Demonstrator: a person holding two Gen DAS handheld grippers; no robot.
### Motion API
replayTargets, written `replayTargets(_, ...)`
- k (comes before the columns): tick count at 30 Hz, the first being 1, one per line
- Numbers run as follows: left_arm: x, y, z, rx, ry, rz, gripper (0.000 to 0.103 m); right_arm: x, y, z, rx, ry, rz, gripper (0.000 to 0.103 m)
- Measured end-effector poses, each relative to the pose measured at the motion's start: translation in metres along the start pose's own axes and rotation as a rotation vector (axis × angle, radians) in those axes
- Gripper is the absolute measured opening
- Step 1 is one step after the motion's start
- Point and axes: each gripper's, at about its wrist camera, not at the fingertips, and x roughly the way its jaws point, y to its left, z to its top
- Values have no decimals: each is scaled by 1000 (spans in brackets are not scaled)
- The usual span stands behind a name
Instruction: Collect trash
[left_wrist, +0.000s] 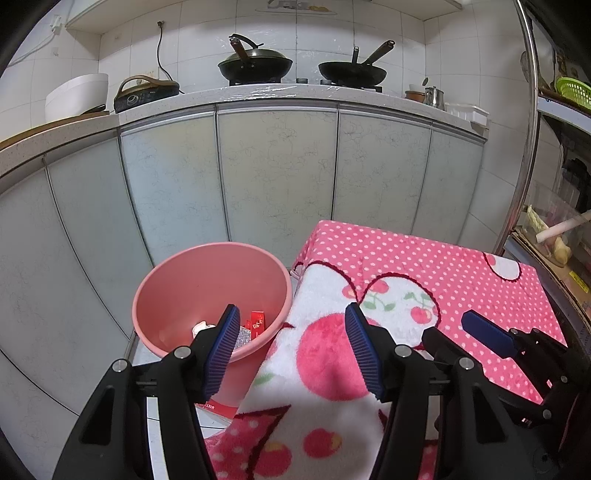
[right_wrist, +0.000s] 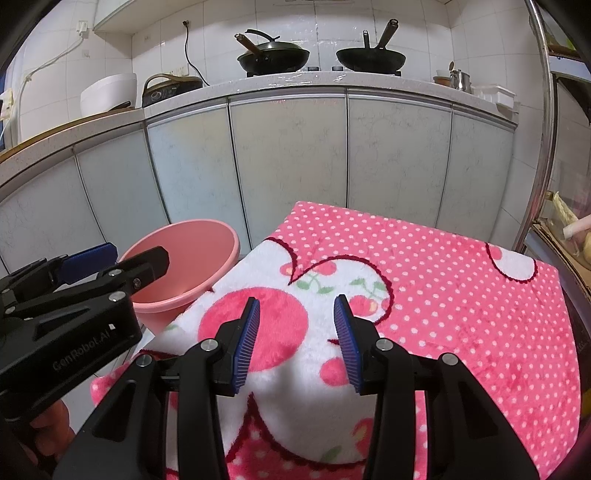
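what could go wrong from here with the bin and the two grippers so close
1. The pink bin stands right against the edge of the covered table; a nudge from the left gripper, whose open jaws hang over its rim, might tip it and spill the red wrapper inside.
2. The right gripper, open and empty above the fluffy pink cloth, could snag it.
3. The grippers sit close together and may collide.
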Motion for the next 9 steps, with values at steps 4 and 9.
replayTargets(4, 0, -1, 1, 3, -5, 2, 59, 1, -2, 0, 0, 3, 0, 42)
replayTargets(9, 1, -3, 1, 7, 5, -2, 59, 1, -2, 0, -1, 4, 1, 42)
